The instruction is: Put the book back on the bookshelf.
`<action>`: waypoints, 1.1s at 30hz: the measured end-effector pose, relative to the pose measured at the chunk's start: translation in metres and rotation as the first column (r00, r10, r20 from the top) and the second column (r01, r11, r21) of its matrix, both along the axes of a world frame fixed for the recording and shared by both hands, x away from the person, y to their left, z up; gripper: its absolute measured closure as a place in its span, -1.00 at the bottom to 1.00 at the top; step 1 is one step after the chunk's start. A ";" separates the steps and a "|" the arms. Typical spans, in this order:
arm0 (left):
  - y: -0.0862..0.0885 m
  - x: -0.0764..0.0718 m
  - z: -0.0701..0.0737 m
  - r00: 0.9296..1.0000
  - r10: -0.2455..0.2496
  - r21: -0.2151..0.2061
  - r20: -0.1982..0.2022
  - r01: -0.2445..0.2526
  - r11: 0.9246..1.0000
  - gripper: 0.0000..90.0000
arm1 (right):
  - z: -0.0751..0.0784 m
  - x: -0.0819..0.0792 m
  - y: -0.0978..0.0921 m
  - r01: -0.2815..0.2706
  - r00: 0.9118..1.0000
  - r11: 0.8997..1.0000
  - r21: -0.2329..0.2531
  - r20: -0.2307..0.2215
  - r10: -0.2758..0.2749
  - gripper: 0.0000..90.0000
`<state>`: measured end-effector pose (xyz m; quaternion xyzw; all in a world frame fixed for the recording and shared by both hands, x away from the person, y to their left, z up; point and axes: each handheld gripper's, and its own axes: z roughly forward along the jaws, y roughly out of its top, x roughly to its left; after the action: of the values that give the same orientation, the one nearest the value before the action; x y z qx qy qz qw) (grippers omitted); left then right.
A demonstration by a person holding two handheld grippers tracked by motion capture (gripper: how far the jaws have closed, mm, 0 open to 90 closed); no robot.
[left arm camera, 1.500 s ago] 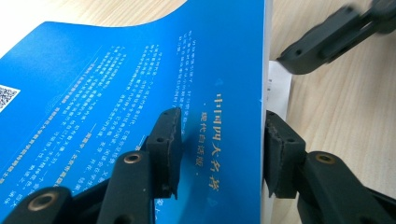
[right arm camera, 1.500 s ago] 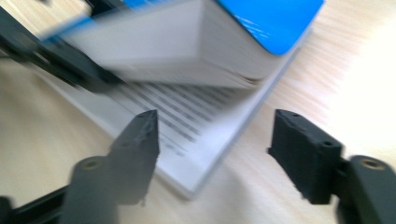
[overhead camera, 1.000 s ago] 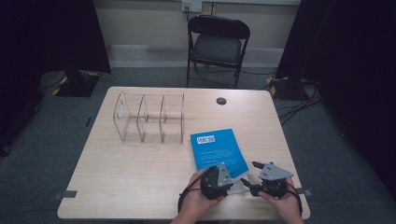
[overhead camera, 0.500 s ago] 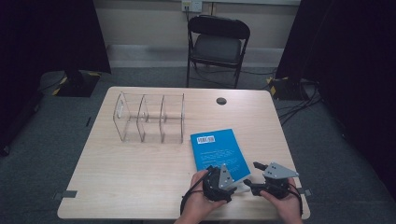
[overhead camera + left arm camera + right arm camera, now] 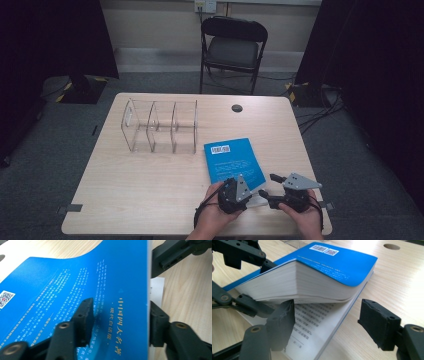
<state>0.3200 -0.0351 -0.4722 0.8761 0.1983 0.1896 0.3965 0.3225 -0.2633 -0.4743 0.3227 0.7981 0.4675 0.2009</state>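
Book: the blue book [image 5: 233, 160] lies on the table [image 5: 150, 200] toward its near right corner, back cover up, barcode at the far end. In the right gripper view, the book [image 5: 332, 265] has its near end lifted: most of the page block and the blue cover arch up, while the bottom pages lie flat on the wood with printed text showing.

Left gripper: your left gripper [image 5: 245, 192] sits at the book's near edge, close to the table's near edge. In the left gripper view [image 5: 120, 320], its jaws are part open and straddle the raised stack, one pad against the blue cover, the other at the page side. You have the lifted part between the jaws; I cannot tell how firmly they press.

Right gripper: your right gripper [image 5: 267, 187] is just beside the left one, nearer the table's right edge. In the right gripper view [image 5: 329, 325], its jaws are spread wide and grip nothing; one pad rests on the flat open page under the lifted stack, the other hangs over bare wood beside the book.

Rack: a clear divider rack [image 5: 160, 125] stands well apart, toward the far left of the table.

Hole: a round cable hole [image 5: 237, 108] sits near the far edge.

Chair: a black folding chair [image 5: 232, 47] stands beyond the far edge.
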 end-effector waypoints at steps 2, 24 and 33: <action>0.001 0.000 0.002 1.000 0.014 -0.014 -0.023 -0.014 1.000 0.20 | 0.001 0.001 0.001 0.000 1.000 1.000 0.008 0.010 -0.001 -0.37; 0.008 0.006 0.040 0.986 0.100 0.027 -0.136 -0.097 0.995 0.60 | -0.019 -0.005 -0.025 -0.100 0.991 0.993 -0.062 -0.091 0.094 -0.56; 0.012 0.013 0.051 0.978 0.106 0.020 -0.182 -0.104 0.994 0.62 | -0.024 -0.009 -0.012 -0.160 0.983 0.975 -0.155 -0.116 0.142 -0.56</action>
<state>0.3333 -0.0235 -0.4210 0.8803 0.2787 0.1301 0.3613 0.3139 -0.2757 -0.4982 0.2674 0.8655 0.3966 0.1487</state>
